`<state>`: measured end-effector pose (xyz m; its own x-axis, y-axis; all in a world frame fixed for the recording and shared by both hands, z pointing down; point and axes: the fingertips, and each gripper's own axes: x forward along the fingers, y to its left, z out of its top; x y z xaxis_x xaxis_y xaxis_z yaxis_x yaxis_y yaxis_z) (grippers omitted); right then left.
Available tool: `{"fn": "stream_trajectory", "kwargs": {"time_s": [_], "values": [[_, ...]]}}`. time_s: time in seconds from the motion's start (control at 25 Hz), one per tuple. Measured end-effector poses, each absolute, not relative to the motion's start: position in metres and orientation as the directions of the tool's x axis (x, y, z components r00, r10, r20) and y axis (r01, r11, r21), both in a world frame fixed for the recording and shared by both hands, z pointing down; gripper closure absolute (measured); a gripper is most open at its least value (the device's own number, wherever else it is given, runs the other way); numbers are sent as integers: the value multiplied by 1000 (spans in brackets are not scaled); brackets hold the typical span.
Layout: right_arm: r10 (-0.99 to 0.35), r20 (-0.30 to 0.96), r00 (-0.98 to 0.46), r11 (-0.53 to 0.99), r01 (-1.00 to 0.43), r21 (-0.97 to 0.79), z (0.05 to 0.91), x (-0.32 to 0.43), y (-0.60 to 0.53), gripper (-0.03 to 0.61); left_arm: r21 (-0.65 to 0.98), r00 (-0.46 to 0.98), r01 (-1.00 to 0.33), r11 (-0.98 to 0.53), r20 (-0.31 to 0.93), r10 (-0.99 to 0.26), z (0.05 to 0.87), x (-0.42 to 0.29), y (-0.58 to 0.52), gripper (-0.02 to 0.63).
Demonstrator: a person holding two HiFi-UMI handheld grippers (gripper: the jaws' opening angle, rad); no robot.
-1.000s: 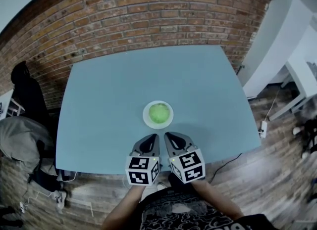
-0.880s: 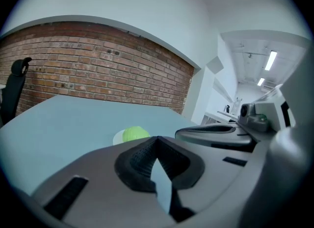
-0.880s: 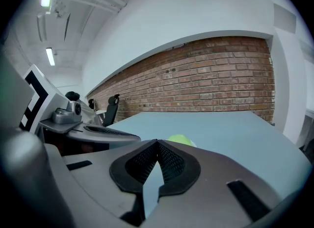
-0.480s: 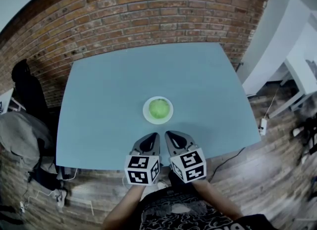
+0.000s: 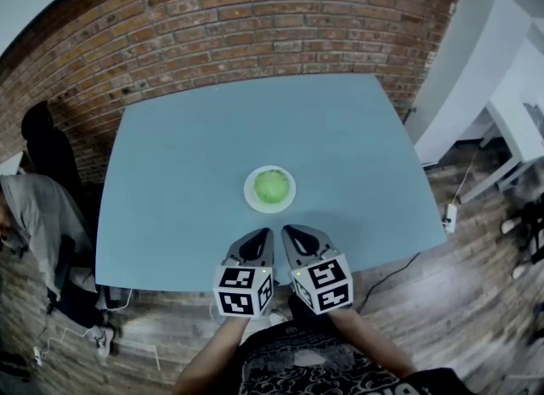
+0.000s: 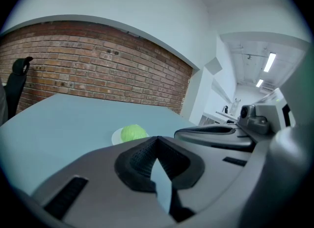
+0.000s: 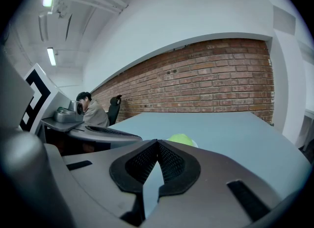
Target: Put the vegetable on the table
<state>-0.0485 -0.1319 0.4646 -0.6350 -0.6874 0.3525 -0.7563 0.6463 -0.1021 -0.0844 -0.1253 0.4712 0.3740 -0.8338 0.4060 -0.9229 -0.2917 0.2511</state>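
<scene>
A round green vegetable [image 5: 271, 187] sits on a small white plate [image 5: 252, 199] near the middle of the light blue table [image 5: 187, 164]. Both grippers hover side by side over the table's near edge, short of the plate. My left gripper [image 5: 257, 238] has its jaws shut with nothing between them, and so does my right gripper [image 5: 295, 234]. In the left gripper view the vegetable [image 6: 132, 133] peeks over the shut jaws [image 6: 157, 141]. In the right gripper view the vegetable [image 7: 180, 139] shows just beyond the closed tips [image 7: 157, 143].
A brick wall [image 5: 255, 19] runs behind the table. A person in grey [image 5: 38, 215] and a dark office chair [image 5: 42, 155] are at the left. White furniture [image 5: 484, 70] stands at the right, and a cable [image 5: 391, 279] trails on the wooden floor.
The grippers have stayed almost still. The person at the left has shifted further toward the frame's left edge.
</scene>
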Motion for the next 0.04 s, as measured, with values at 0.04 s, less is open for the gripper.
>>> {"fn": "stream_trajectory", "kwargs": {"time_s": [0.04], "values": [[-687,353,-635,646,-756,-102,465,-48,-132,569,251,374,-923,-292,408,-833,472,-84,-125,614]]}}
